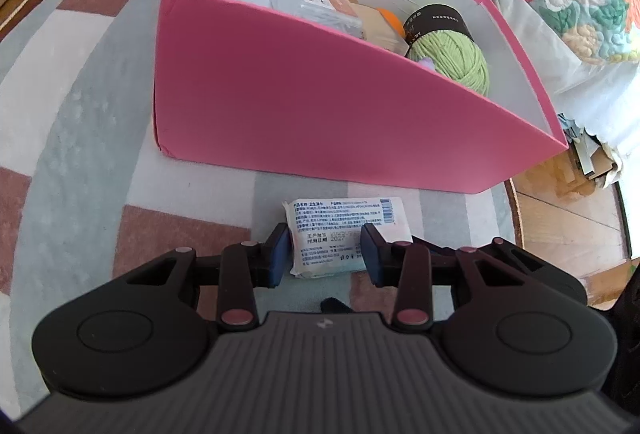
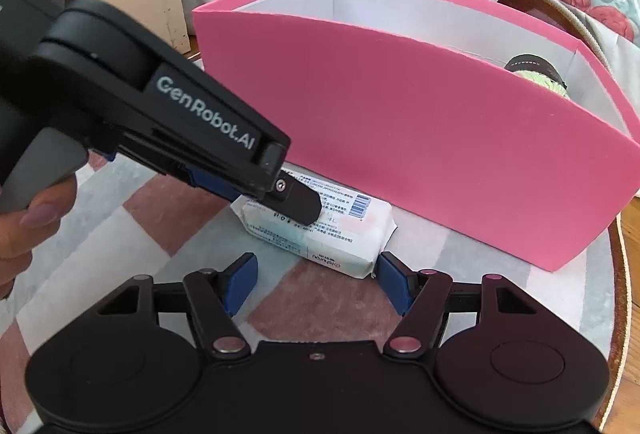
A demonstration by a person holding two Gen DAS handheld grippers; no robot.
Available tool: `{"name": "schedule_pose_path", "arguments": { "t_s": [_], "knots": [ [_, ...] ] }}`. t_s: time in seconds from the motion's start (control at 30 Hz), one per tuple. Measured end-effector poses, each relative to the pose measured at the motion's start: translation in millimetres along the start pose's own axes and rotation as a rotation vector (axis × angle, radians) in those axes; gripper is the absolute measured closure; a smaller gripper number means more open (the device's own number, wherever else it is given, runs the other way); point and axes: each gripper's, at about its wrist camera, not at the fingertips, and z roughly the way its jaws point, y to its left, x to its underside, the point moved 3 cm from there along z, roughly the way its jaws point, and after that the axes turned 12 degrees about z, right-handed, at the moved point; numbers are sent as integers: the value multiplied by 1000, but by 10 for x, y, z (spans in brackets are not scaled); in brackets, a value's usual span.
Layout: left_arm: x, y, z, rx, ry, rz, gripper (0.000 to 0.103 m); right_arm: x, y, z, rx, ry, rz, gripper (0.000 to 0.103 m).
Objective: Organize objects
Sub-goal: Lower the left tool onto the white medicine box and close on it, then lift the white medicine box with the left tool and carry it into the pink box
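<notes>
Left wrist view, lower centre: left gripper [image 1: 325, 252] pinched shut on soft wet-wipes pack [image 1: 347, 232], right gripper [image 2: 316, 284] half open, empty; risk: pack buckling, slipping before pink box [image 1: 320, 122].

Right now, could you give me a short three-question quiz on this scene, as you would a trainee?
1. True or false: the white plastic-wrapped tissue pack lies inside the pink cardboard box.
2. Which gripper has its pads on the pack? A) left gripper B) right gripper C) neither
3. Fill in: the ball of yarn in the box is ____ in colour.

Key:
1. False; it lies on the patterned rug in front of the box.
2. A; the right gripper's jaws stand apart just short of the pack.
3. Green.
</notes>
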Motion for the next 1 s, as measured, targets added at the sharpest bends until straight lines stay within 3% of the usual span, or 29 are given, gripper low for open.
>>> {"name": "schedule_pose_path", "arguments": {
  "t_s": [0.17,0.4,0.67,1.0],
  "knots": [
    [16,-57,-58,-4,10,20,66,-2,-28,15,-1,5,11,34],
    [88,-259,-280,-19,-10,64,66,232,39,-285,-10,1,-2,34],
    [203,-439,-657,-6,8,55,66,118,151,-586,-22,-32,-8,34],
    [243,-670,-1121,-26,-23,99,66,146,381,-1067,-23,-63,-102,33]
  ]
}}
